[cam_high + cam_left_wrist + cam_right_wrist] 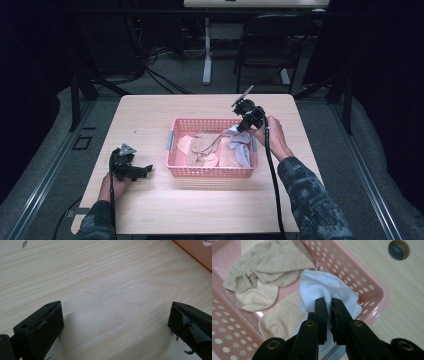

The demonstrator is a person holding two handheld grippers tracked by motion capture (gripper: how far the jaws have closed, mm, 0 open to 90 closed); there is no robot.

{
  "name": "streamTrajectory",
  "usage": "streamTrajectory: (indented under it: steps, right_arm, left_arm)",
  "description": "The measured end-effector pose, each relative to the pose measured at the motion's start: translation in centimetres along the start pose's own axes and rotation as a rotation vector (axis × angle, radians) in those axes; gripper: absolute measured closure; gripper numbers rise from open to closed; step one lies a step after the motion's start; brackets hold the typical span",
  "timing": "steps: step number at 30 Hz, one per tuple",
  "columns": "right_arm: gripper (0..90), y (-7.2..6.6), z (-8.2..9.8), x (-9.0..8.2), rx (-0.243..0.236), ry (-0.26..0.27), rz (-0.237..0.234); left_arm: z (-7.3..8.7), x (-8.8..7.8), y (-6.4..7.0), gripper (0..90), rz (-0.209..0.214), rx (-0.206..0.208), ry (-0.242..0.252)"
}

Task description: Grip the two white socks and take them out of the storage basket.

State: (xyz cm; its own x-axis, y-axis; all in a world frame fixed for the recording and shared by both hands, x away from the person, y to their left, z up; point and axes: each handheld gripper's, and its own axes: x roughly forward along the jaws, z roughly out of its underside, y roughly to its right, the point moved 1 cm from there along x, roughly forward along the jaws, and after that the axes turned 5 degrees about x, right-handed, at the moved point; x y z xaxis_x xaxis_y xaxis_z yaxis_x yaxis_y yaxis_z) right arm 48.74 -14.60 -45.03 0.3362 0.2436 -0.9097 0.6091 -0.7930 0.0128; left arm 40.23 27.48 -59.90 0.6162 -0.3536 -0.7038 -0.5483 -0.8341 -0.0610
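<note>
A pink perforated basket (210,172) stands in the middle of the wooden table. It holds several beige socks or cloths (202,147) and one white cloth (241,146) at its right end. My right gripper (238,131) reaches into that right end from above. Its jaws are shut on a fold of the white cloth (324,287), seen at the right gripper (329,302) close to the basket's corner wall (352,267). Beige cloths (269,262) lie beyond. My left gripper (142,171) rests on the table left of the basket, open with only bare wood between its jaws (116,315).
The basket's edge (197,252) shows at the upper right of the left gripper view. A dark round plug (398,249) sits in the tabletop beyond the basket's corner. Behind the table stand a black chair (270,45) and a white table leg (207,50).
</note>
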Motion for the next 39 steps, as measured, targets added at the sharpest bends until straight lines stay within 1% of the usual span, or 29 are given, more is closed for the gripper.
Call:
streamTrajectory:
  steps: [1,2,3,4,6,7,8,10,12,13,14,15,16,17,19,27,29,31,33,34,37,39]
  right_arm:
    - [83.6,-0.1,-0.1,-0.5,-0.007,-0.001,0.003]
    - [83.6,-0.1,-0.1,-0.5,-0.007,-0.001,0.003]
    - [83.6,-0.2,-0.2,-0.9,-0.010,0.008,0.004]
    - [83.6,-0.4,-0.5,-1.7,-0.011,0.026,-0.004]
    - [83.8,-0.5,-0.6,-2.0,-0.013,0.033,-0.003]
    - [84.0,-0.5,-0.8,-2.4,-0.028,0.021,-0.003]
    - [84.0,-0.7,-0.9,-2.8,-0.029,0.034,0.001]
    - [84.0,-0.8,-1.0,-3.0,-0.032,0.035,0.001]
    - [84.0,-0.9,-1.3,-3.8,-0.032,0.043,-0.004]
    - [84.0,-0.9,-1.4,-4.1,-0.043,0.037,-0.004]
    - [84.0,-0.9,-1.4,-4.1,-0.043,0.037,-0.004]
    - [84.0,-0.9,-1.5,-4.3,-0.031,0.054,-0.006]
    - [84.0,-0.9,-1.6,-4.6,-0.032,0.059,-0.007]
    - [84.0,-1.0,-1.7,-5.1,-0.042,0.056,-0.007]
    - [84.0,-1.0,-1.8,-5.5,-0.043,0.063,-0.008]
    - [83.9,-1.4,-2.3,-6.7,-0.053,0.084,-0.004]
    - [83.9,-1.5,-2.6,-7.5,-0.062,0.084,-0.001]
    - [83.9,-1.6,-2.8,-8.0,-0.063,0.097,-0.002]
    - [83.9,-1.6,-2.9,-8.3,-0.067,0.095,0.000]
    - [83.9,-1.7,-3.1,-8.8,-0.064,0.105,-0.003]
    - [83.9,-1.9,-3.5,-9.6,-0.079,0.104,0.002]
    - [83.9,-2.0,-3.6,-9.8,-0.079,0.107,0.001]
  left_arm:
    - [0.0,0.0,0.0,0.0,0.000,0.000,0.000]
    - [0.0,0.0,0.0,0.0,0.000,-0.001,0.001]
    - [0.0,0.0,0.0,0.1,0.000,-0.002,0.001]
    - [0.0,0.0,0.0,0.1,0.000,0.000,0.000]
    - [0.0,0.0,0.0,0.0,0.000,-0.001,0.001]
    - [0.0,0.0,0.0,0.1,0.000,-0.001,0.001]
    - [0.0,0.0,0.0,0.0,0.000,-0.001,0.001]
    - [0.0,0.0,0.0,0.1,0.000,-0.001,0.001]
    - [0.0,0.0,0.0,0.0,0.000,-0.001,0.001]
    - [0.0,0.0,0.0,0.1,0.000,-0.001,0.001]
    - [0.0,0.0,0.0,0.1,0.000,0.001,0.000]
    - [0.0,0.0,0.0,0.1,0.000,0.001,0.000]
    - [0.0,0.0,0.0,0.1,0.000,0.000,0.000]
    - [0.0,0.0,0.0,0.1,0.000,-0.001,0.001]
    - [0.0,0.0,0.0,0.1,0.000,0.000,0.000]
    - [0.0,0.0,0.0,0.0,0.000,0.000,0.000]
    - [0.0,0.0,0.0,0.1,0.000,0.001,0.000]
    - [0.0,0.0,0.0,0.0,0.000,0.000,0.000]
    - [0.0,0.0,0.0,0.0,-0.001,-0.001,0.001]
    - [0.0,0.0,0.0,0.0,0.000,0.000,0.000]
    - [0.0,0.0,0.0,0.1,0.002,-0.002,-0.001]
    - [0.0,0.0,0.0,0.1,0.002,-0.004,0.001]
